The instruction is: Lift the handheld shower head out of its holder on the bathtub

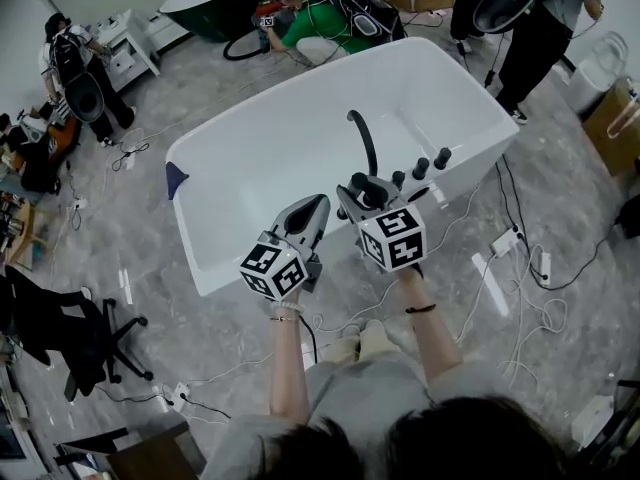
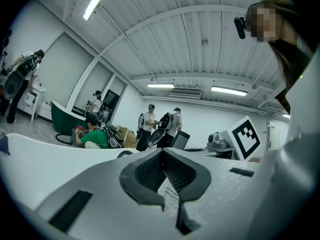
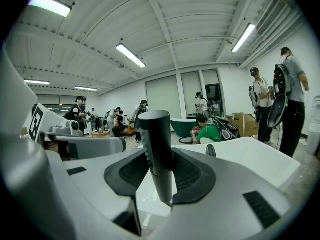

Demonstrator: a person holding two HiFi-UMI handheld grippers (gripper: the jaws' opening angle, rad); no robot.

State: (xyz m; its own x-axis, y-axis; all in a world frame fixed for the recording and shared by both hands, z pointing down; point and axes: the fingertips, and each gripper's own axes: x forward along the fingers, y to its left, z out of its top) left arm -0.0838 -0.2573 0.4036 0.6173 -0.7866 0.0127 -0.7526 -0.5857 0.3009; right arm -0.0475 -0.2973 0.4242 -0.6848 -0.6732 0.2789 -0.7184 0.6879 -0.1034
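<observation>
We stand at the near rim of a white bathtub [image 1: 250, 168], which fills the middle of a grey floor. Past its far rim, a dark green tub [image 1: 200, 8] stands with a person in a green shirt [image 1: 322, 23] crouched beside it. More people stand near the room's edges. A black office chair [image 1: 75, 338] sits off the tub's left end. Loose cables [image 1: 525, 278] trail over the floor off its right end.

Our left gripper [image 1: 314, 208] hangs over the near rim with its pads pressed together and nothing in them. Just beside it, our right gripper [image 1: 362, 198] is clamped on the black shower head [image 3: 157, 149], which stands nearly upright between the pads. Its lower end shows against the white tub. We cannot make out the holder.

A curved black spout [image 1: 362, 138] rises just behind the right gripper. A row of black knobs [image 1: 421, 167] runs along the same rim toward the right corner.
</observation>
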